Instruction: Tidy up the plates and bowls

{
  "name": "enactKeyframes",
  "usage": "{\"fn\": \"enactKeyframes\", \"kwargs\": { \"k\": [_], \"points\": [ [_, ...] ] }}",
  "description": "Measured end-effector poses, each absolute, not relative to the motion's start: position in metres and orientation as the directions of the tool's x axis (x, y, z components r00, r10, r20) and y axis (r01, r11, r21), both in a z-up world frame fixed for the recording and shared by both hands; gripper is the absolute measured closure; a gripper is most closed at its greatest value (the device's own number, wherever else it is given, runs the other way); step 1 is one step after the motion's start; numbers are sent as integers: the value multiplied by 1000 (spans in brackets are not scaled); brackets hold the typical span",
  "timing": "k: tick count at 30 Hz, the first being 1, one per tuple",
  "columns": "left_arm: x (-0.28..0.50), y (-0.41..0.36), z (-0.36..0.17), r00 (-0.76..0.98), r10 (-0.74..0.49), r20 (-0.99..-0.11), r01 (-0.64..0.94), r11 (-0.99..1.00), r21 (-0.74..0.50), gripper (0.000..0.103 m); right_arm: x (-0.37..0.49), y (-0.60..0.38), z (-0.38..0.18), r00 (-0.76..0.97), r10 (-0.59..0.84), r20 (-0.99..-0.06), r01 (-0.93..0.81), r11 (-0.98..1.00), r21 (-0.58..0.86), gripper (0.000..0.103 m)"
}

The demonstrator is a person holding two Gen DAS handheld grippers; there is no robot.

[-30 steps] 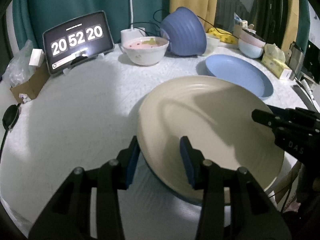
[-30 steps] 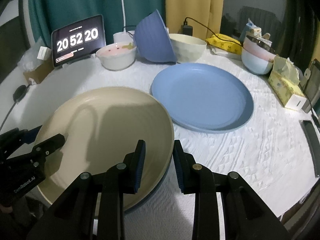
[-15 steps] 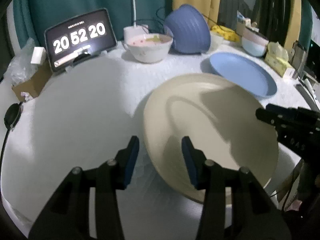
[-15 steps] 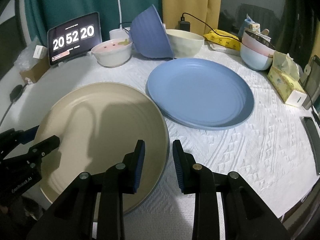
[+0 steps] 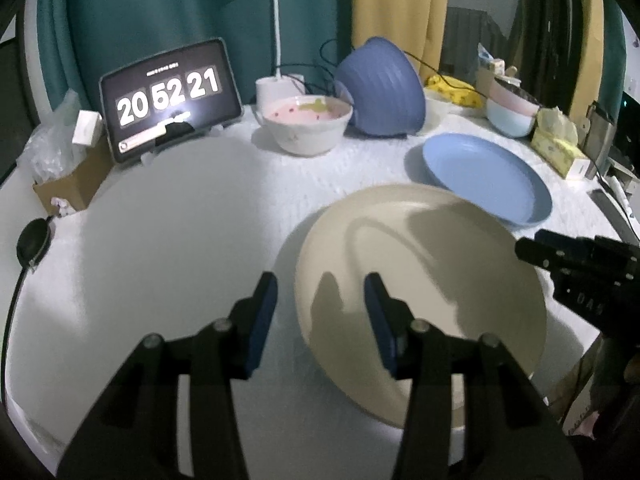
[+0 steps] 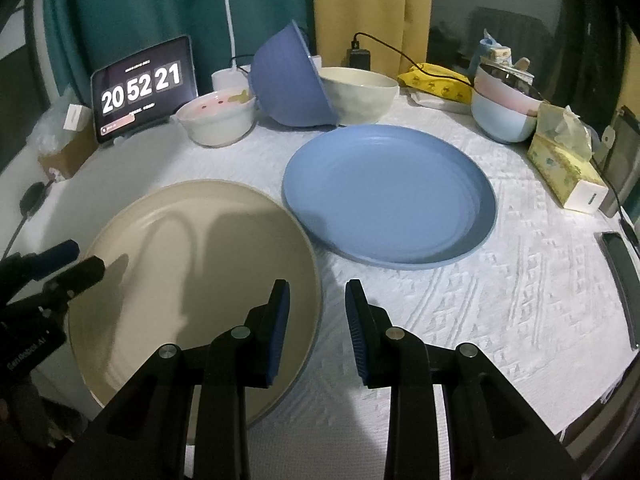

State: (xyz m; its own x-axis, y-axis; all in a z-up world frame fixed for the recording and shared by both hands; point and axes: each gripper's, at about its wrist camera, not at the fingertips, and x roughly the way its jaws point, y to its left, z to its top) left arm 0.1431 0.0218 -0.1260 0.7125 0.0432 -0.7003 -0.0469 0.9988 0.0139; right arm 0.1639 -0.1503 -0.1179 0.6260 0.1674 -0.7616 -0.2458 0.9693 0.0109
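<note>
With both pairs of fingers part open, straddling the cream plate's (image 6: pixel 192 280) opposite rims unclamped, I judge stacking it with the blue plate (image 6: pixel 388 196) comes next.

The tablet (image 5: pixel 172 98) propped at the back of the surface (image 5: pixel 160 216) shows the big white digits "20 52 21"; the small line above them is too fine to read. Pale lettering on each claw's body is blurred beyond reading.
</note>
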Motion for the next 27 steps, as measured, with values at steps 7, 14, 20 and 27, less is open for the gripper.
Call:
{"fn": "enactKeyframes", "kwargs": {
  "k": [7, 14, 20, 27],
  "points": [
    [148, 17, -113, 736, 37, -676, -52, 999, -1, 56, 170, -157, -112, 632, 170, -756, -238, 971, 20, 72],
    [156, 8, -106, 739, 26, -674, -38, 999, -3, 56, 178, -166, -106, 641, 175, -747, -229, 973, 31, 72],
    [164, 0, -103, 735, 31, -677, -33, 999, 10, 56, 185, -175, -107, 638, 185, -747, -221, 974, 52, 72],
    [174, -15, -99, 733, 35, -680, -18, 999, 32, 55, 193, -188, -106, 642, 193, -742, -210, 975, 71, 72]
  ]
}}
